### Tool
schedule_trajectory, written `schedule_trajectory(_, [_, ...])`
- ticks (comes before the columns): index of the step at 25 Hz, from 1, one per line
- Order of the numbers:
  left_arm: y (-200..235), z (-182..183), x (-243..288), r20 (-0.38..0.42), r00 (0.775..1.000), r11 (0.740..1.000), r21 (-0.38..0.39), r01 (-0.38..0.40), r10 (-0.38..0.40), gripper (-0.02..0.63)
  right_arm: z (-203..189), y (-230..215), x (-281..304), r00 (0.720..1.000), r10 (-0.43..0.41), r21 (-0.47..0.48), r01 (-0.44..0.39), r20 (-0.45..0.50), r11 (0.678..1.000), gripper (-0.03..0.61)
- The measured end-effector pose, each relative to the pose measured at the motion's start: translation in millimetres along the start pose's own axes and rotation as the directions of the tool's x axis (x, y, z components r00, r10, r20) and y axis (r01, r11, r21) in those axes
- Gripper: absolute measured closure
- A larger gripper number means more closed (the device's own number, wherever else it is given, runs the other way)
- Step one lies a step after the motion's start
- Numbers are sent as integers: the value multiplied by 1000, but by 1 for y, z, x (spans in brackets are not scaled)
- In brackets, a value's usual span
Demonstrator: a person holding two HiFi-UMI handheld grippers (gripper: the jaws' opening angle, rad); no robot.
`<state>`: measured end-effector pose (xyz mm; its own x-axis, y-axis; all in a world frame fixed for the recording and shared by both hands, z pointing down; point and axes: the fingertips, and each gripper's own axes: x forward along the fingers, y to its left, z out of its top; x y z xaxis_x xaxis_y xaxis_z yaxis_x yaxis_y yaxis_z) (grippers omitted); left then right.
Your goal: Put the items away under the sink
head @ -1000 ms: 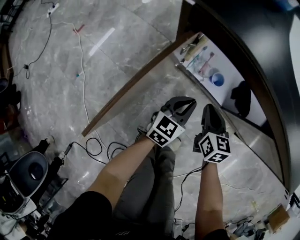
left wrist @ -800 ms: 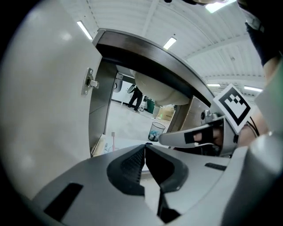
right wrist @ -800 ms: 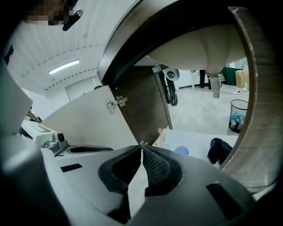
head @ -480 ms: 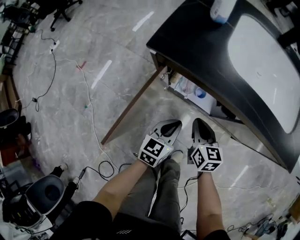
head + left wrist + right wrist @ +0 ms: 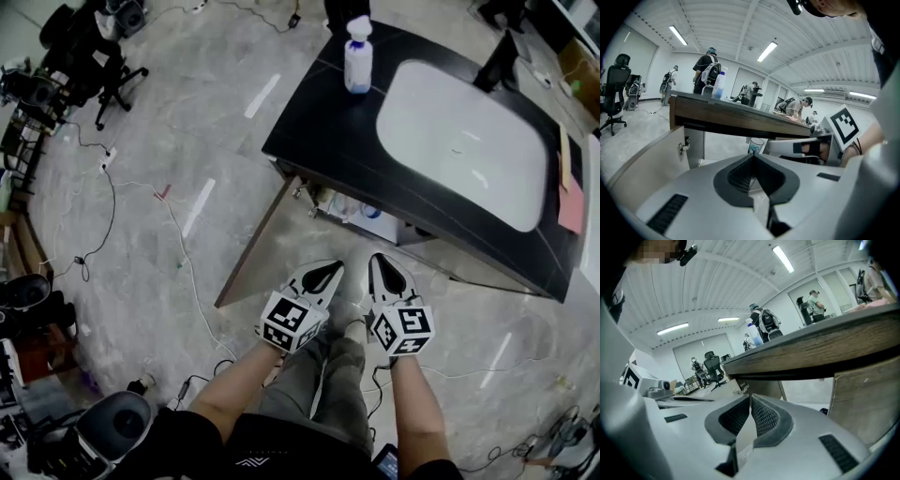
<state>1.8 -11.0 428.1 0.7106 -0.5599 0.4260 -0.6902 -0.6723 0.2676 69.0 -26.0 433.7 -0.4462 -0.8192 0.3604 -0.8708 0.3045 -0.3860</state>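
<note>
Two tongs, both shut on nothing: left tongs (image 5: 325,274) and right tongs (image 5: 382,270) are held side by side before the near edge of the black tabletop (image 5: 314,127), pads together. Likely between items, free for the next pick. The cabinet door (image 5: 255,242) stands open to the left, presumably to keep the space under the sink reachable. Item left to stow, by my reading: a bottle (image 5: 356,54) upright at the tabletop's far left corner, beside the white basin (image 5: 464,141). Only the head view shows the basin and the containers (image 5: 373,208) below it. Only the left gripper view shows the door's hinge (image 5: 683,146) and a clear cup (image 5: 755,144) low inside.
</note>
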Motion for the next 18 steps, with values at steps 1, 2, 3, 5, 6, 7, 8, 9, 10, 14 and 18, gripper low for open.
schedule_trajectory(1, [-5,6,-4,0,1000,1000,5,5,-5,604,6,2,-6,1000,0,-4,0,9,1000,538])
schedule_trajectory(2, [-11,12,-7,1,1000,1000,10,10,-10,604,13,4,-12,1000,-1,-5,1,19,1000,538])
schedule_trajectory(3, [-16,18,-11,2,1000,1000,15,17,-17,604,19,5,-19,1000,-3,-4,3,30,1000,538])
schedule_trajectory(5, [-27,29,-17,7,999,999,17,33,-33,604,31,9,-31,999,-8,2,7,50,1000,538])
schedule_trajectory(6, [-31,36,-21,10,999,999,16,41,-41,604,37,12,-37,998,-7,4,7,57,1000,538])
schedule_trajectory(7, [-36,42,-26,15,999,999,17,47,-47,604,43,16,-43,998,-4,1,4,65,1000,538])
schedule_trajectory(8, [-39,49,-31,20,999,999,21,50,-51,604,50,22,-49,997,2,-4,-2,74,1000,538])
schedule_trajectory(9, [-41,56,-35,25,998,998,28,52,-53,604,57,28,-54,996,10,-11,-9,83,1000,538])
schedule_trajectory(10, [-44,63,-39,29,998,998,37,55,-56,604,64,33,-59,996,17,-19,-15,93,1000,538])
schedule_trajectory(14, [-55,87,-50,41,996,995,73,72,-75,604,86,51,-80,993,38,-52,-32,112,998,538])
schedule_trajectory(18, [-64,100,-62,38,995,991,101,85,-89,604,98,66,-92,991,50,-67,-42,124,997,538])
